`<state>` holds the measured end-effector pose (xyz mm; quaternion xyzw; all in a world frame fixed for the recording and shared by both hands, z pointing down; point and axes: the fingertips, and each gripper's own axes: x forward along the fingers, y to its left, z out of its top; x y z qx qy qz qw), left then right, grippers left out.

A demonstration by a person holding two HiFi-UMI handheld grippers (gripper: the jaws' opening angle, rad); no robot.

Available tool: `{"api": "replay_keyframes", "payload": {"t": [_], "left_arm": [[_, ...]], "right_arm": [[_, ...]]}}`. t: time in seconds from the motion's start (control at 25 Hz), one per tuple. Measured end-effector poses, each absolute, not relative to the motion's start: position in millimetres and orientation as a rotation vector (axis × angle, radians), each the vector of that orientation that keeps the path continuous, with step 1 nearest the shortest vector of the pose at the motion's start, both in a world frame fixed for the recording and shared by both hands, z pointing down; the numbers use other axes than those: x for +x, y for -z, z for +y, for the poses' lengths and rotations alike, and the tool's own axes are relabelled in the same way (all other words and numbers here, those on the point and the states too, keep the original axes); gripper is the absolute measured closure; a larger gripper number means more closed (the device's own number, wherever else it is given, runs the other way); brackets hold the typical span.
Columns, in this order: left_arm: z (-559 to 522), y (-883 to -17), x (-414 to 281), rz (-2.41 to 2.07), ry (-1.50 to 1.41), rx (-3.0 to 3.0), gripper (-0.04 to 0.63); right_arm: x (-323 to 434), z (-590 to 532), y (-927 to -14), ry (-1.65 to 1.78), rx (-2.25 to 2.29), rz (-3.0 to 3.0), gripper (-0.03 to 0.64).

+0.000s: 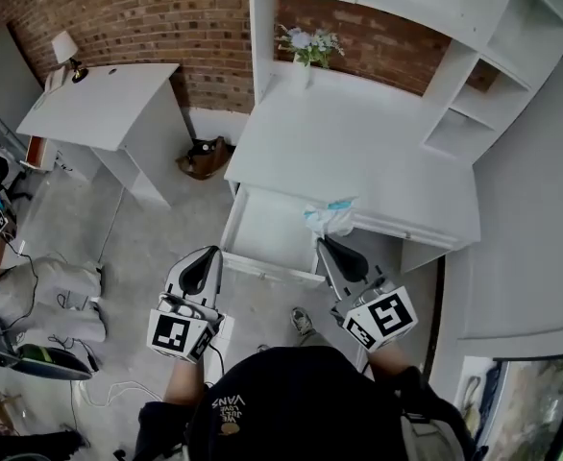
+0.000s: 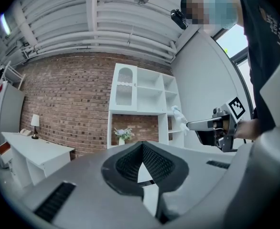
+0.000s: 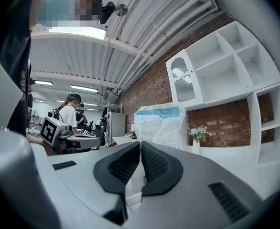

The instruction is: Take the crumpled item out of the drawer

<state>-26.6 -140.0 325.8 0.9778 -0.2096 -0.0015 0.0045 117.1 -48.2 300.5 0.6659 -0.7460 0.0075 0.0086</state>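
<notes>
White with a blue streak, the crumpled item sits at the tips of the right gripper in the head view, over the right corner of the open drawer, at the front edge of the desk. The left gripper is just outside the drawer front. Left gripper view: fingers pressed together on nothing. Right gripper view: fingers nearly closed, pinching the item's lower edge; it stands up beyond them.

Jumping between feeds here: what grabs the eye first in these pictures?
The crumpled white-and-blue item stands out first, pinched in the right tongs over the right end of the open drawer. That drawer is pulled out from the front of the white desk. The left tongs are shut on nothing, near the drawer's left front corner.
</notes>
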Motion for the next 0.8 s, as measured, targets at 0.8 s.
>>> {"api": "replay_keyframes", "payload": {"t": [0.8], "left_arm": [[-115,-309,-34,-0.623,-0.032,3.07,0.589]], "right_arm": [[109,-15,-293,-0.074,2.156,-2.272,0.606]]}}
